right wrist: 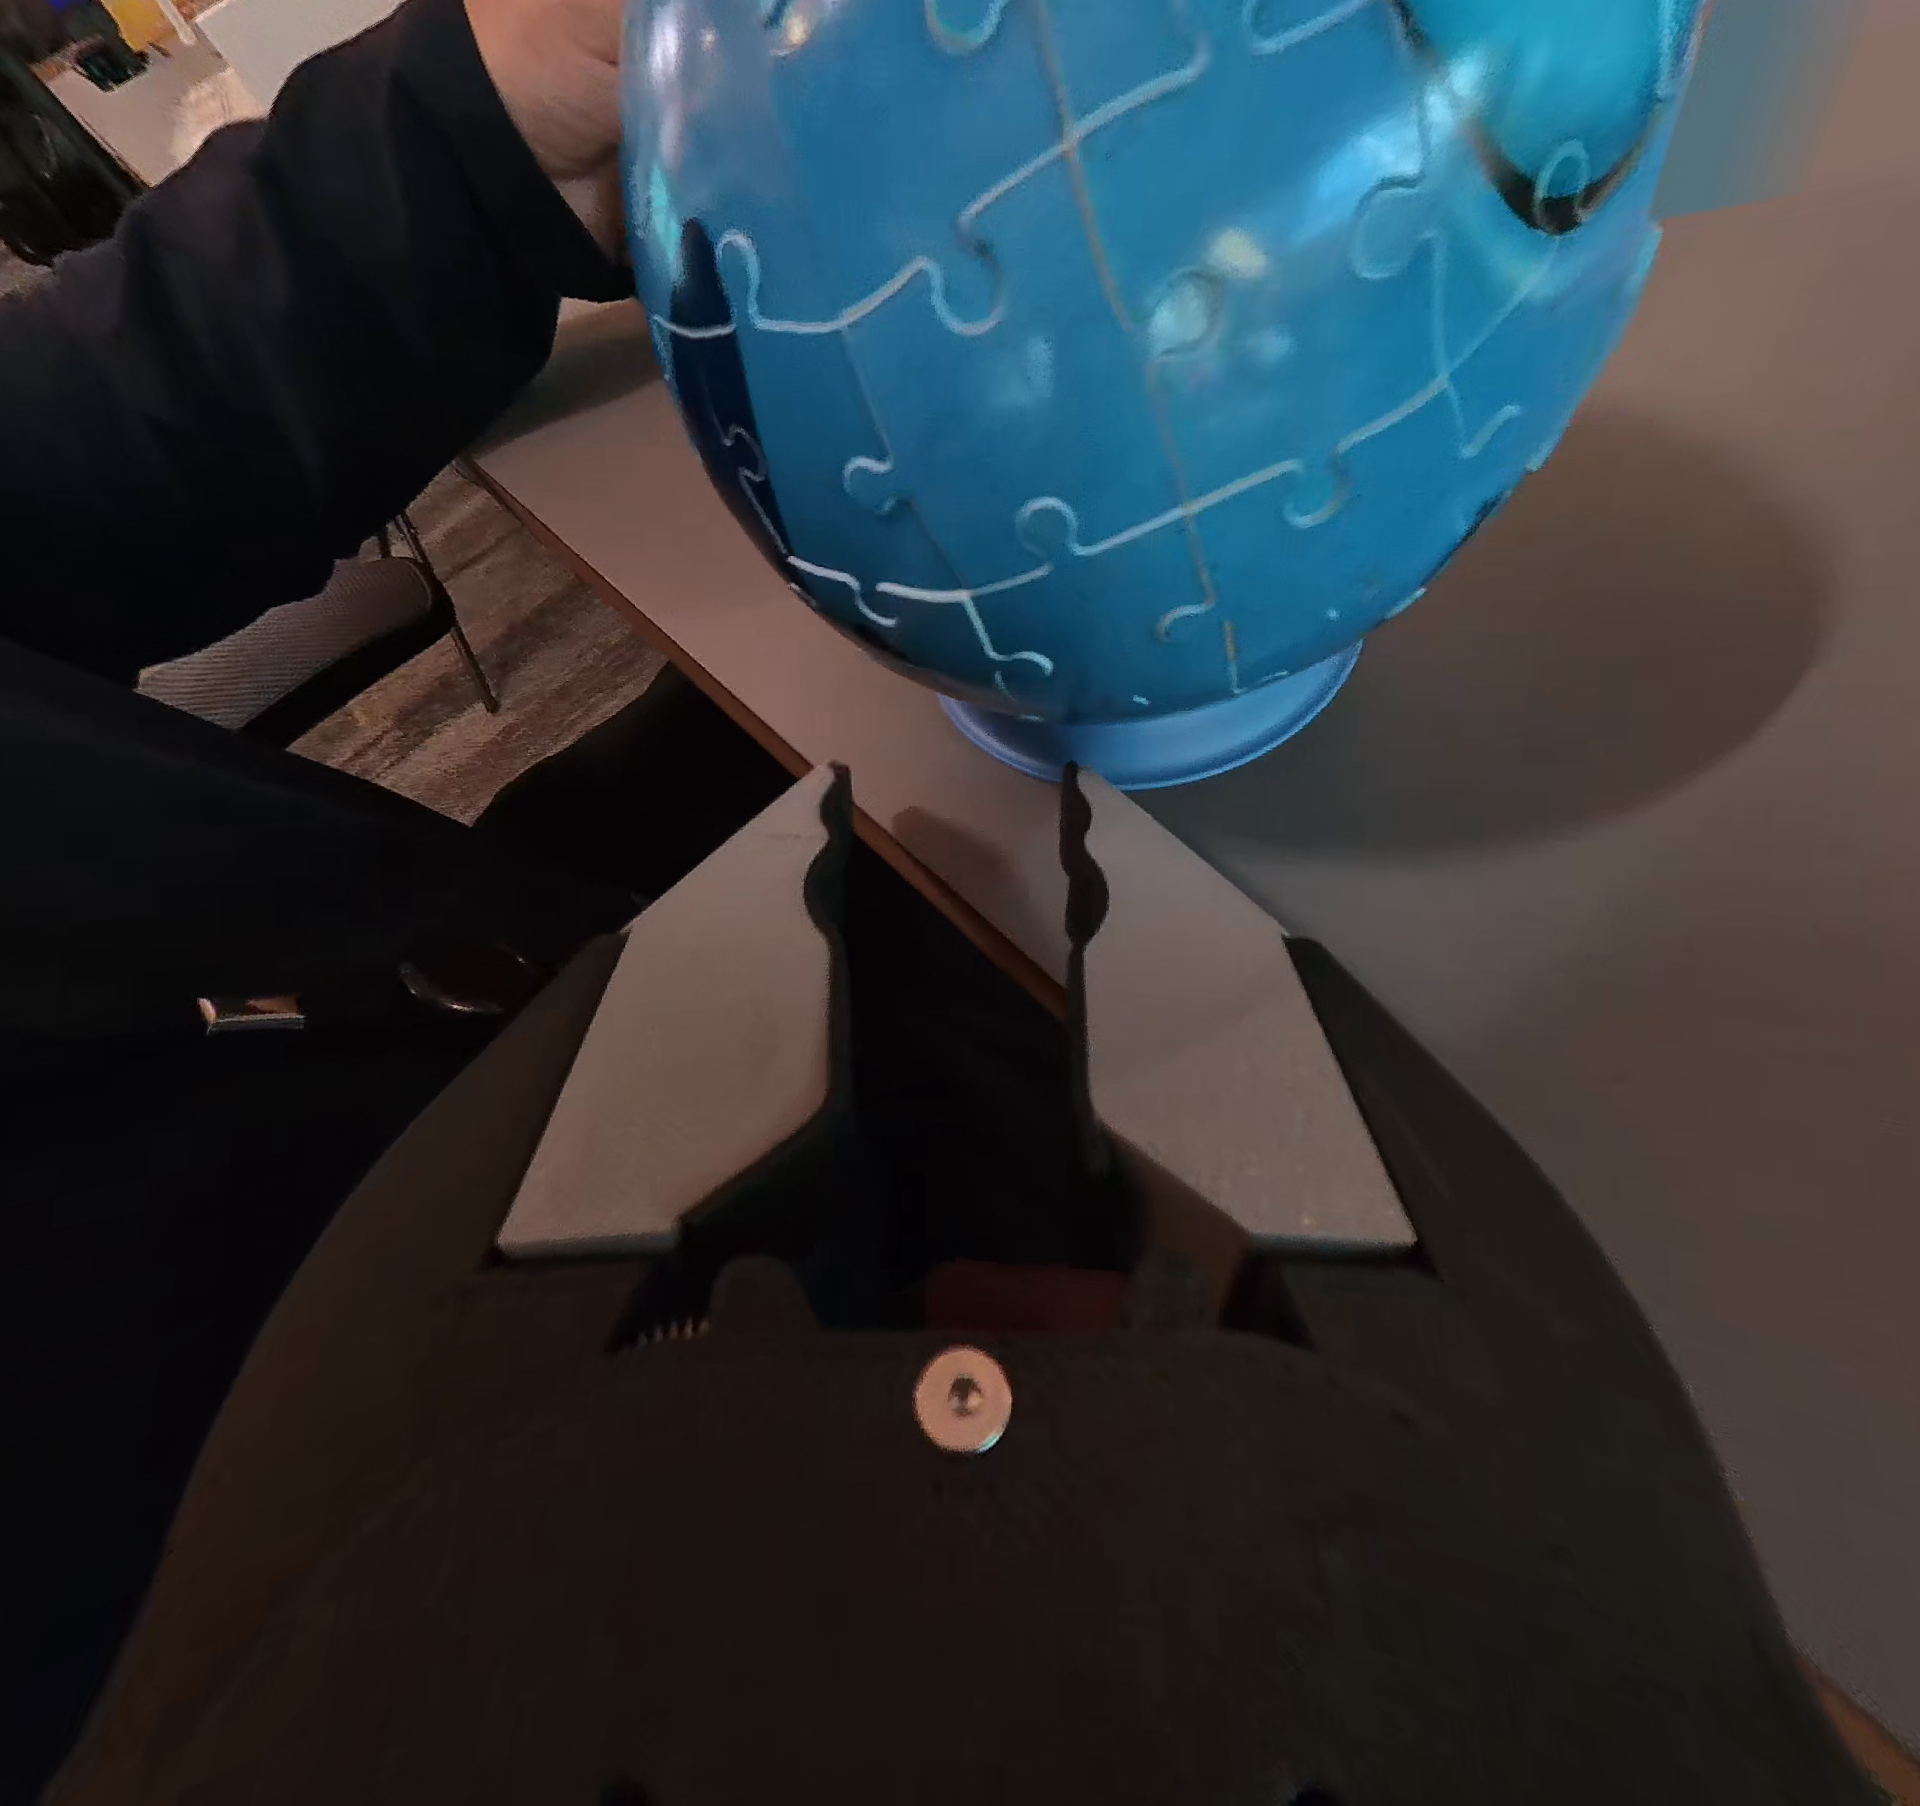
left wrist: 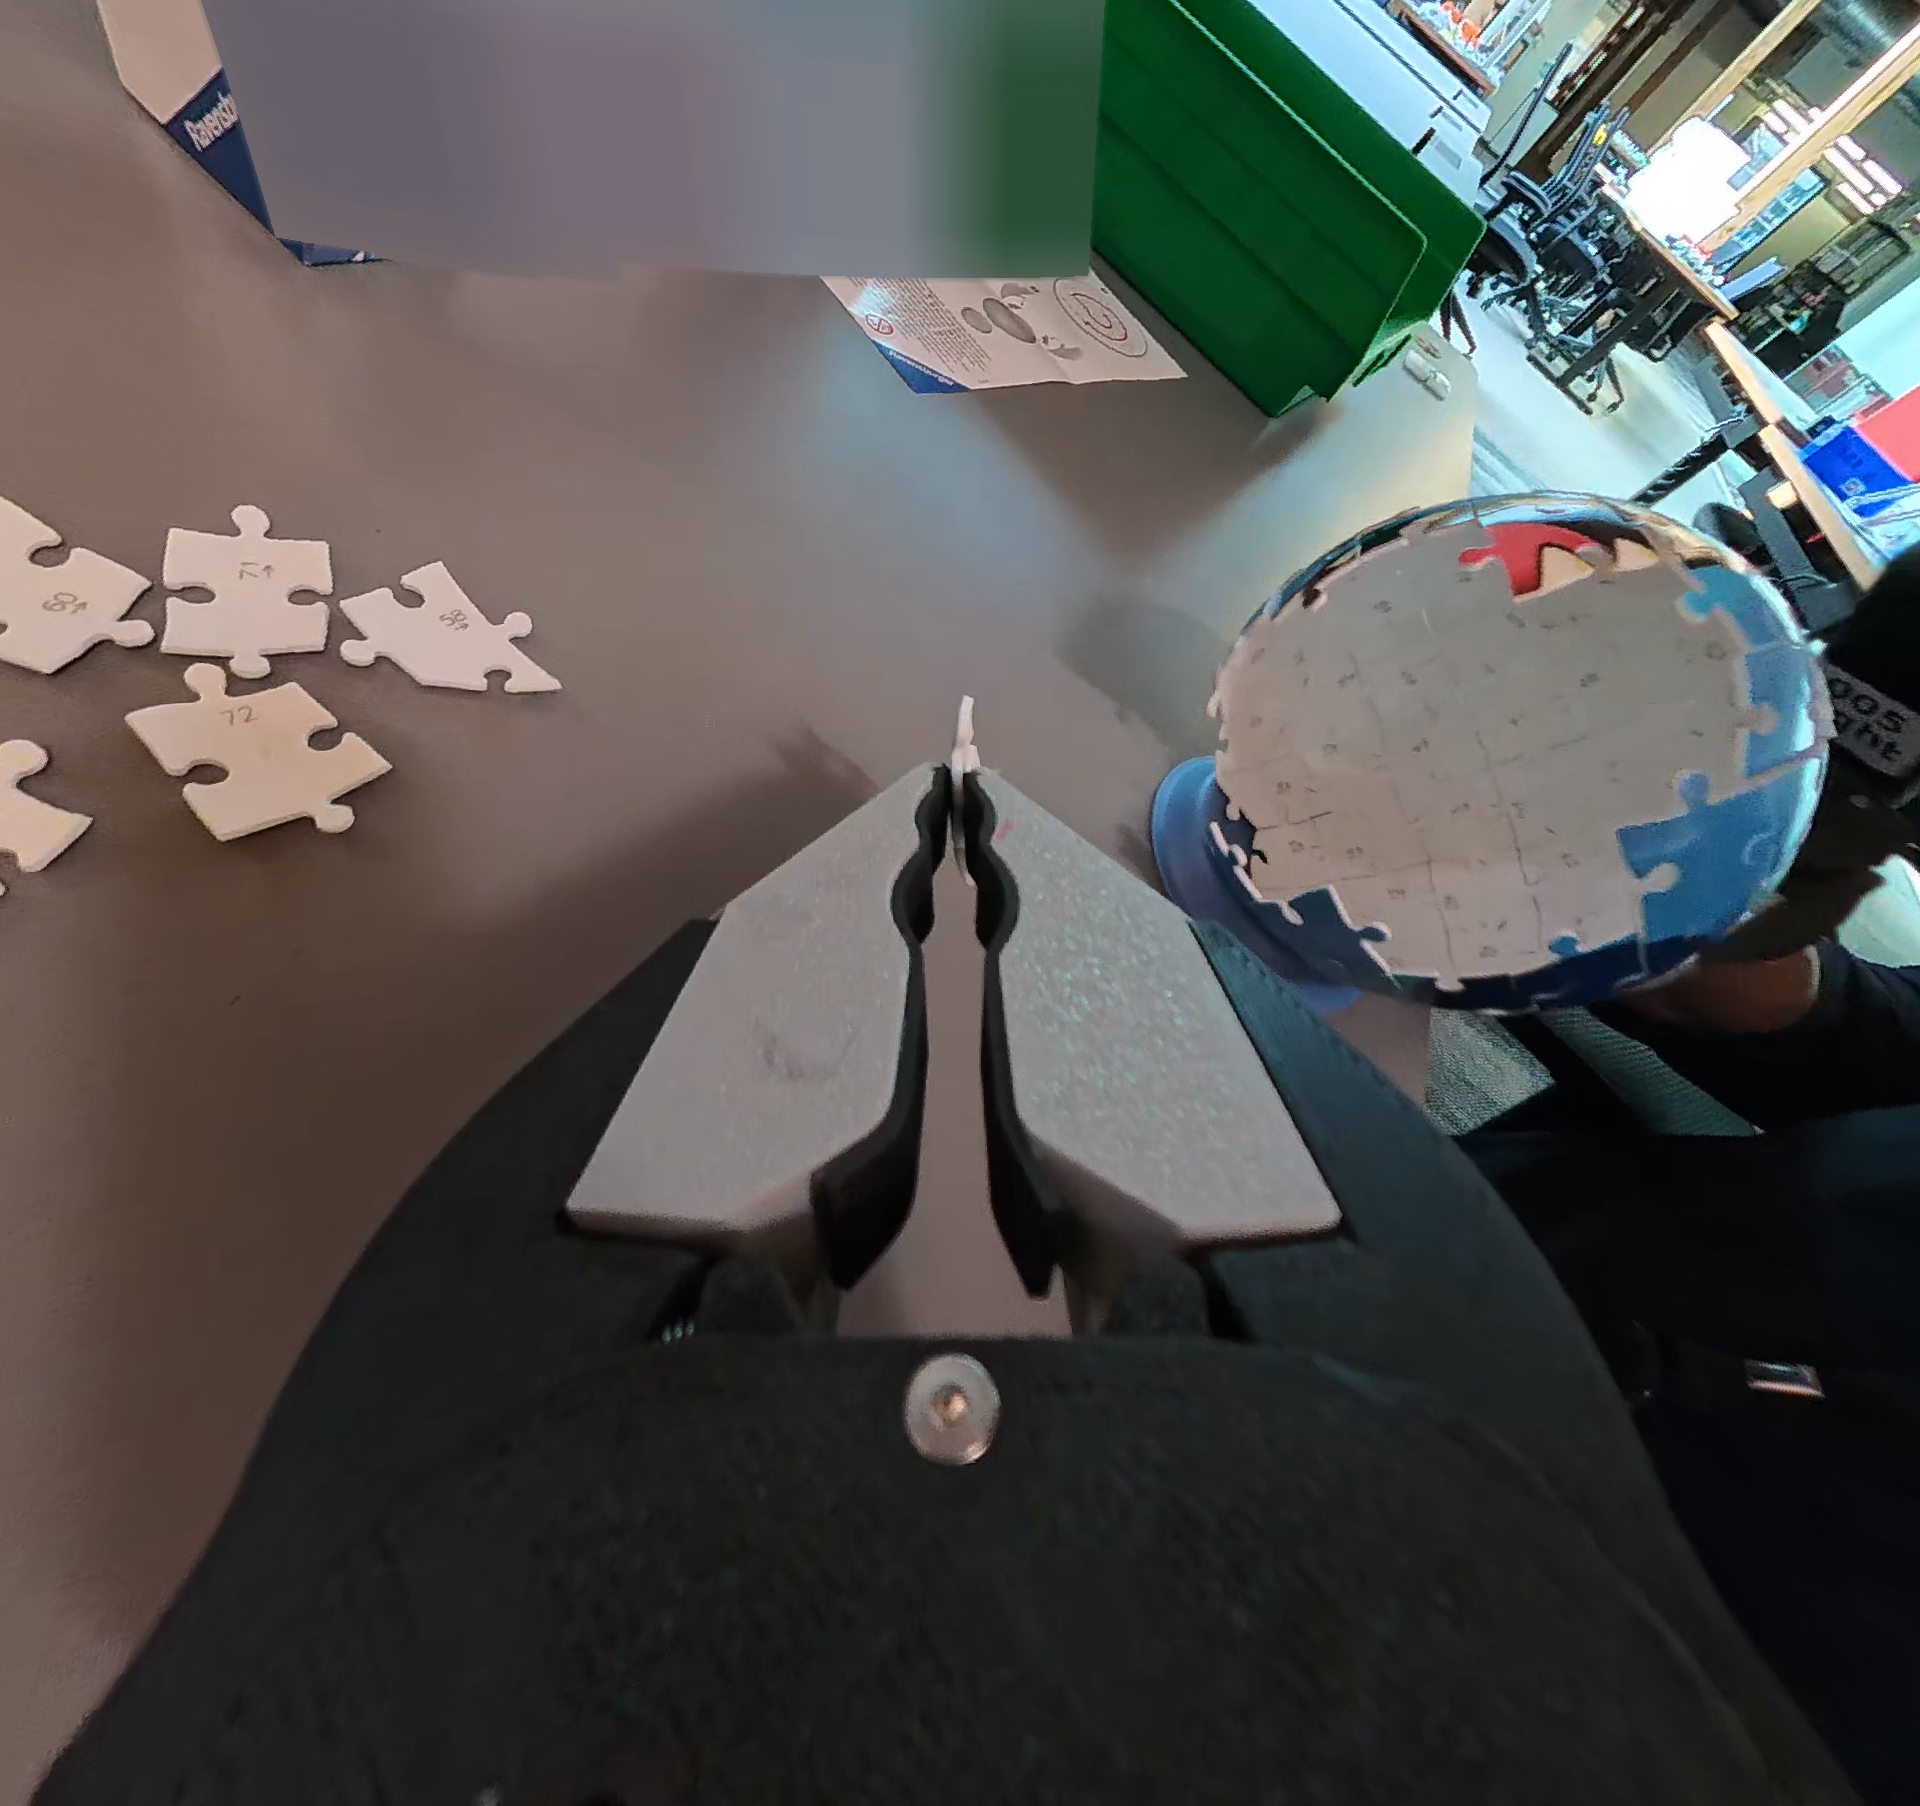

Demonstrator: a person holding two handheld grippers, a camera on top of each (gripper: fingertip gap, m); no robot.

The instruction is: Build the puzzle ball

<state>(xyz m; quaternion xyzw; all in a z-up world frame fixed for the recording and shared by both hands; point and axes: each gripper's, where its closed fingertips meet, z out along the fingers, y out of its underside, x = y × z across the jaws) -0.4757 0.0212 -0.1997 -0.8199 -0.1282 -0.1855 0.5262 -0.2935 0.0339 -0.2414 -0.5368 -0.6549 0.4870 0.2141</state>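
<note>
At the table's near right edge, ball [left wrist: 1507, 769] sits tilted on its blue stand [left wrist: 1195, 842], open shell facing left; thin, light, brittle; support the rim; left claw [left wrist: 964, 780] pinches a piece [left wrist: 966, 728] edge-on; right claw [right wrist: 951, 780] wide, empty.

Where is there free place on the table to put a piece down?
The grey table is bare in the middle, between the loose white pieces on the left and the puzzle ball on the right, ahead of the left claw. It is crowded around the pieces, and at the back by the paper sheet and green bin.
</note>
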